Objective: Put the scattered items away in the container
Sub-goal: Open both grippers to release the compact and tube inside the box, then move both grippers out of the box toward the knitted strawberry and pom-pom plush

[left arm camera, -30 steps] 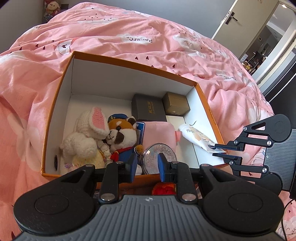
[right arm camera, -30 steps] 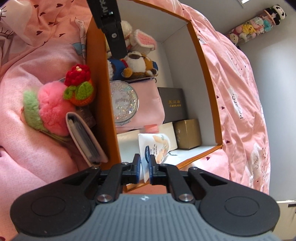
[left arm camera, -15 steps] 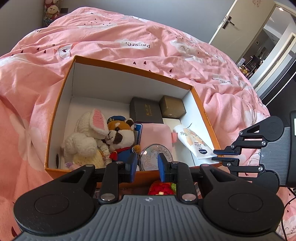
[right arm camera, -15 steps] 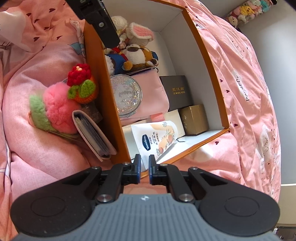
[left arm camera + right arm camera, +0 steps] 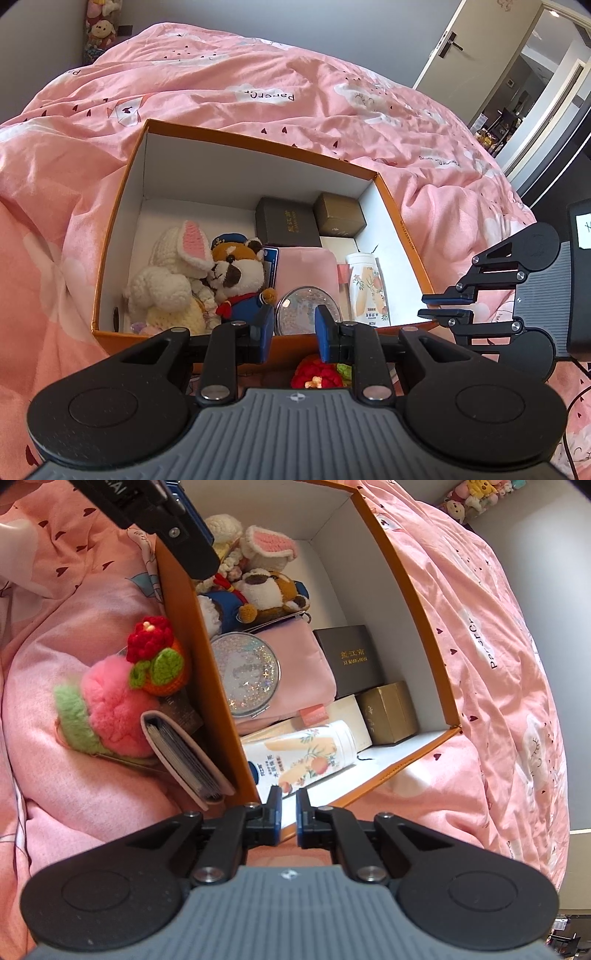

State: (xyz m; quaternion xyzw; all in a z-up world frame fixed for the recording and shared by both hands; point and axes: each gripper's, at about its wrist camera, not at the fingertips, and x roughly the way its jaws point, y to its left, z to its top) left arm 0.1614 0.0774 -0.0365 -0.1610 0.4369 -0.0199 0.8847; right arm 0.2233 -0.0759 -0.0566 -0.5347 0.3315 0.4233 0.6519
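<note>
Orange-rimmed box sits open on your pink duvet, already holding a crocheted rabbit, a plush dog, a glitter mirror on a pink pouch, a dark box, a gold box and a lotion tube lying by the right-hand wall. Your left gripper hovers over the near wall, jaws part open and empty. Your right gripper is closed on nothing, just beside the near corner. Outside the near wall still lie a crocheted flower, a pink pompom and a card wallet, all touching
</note>
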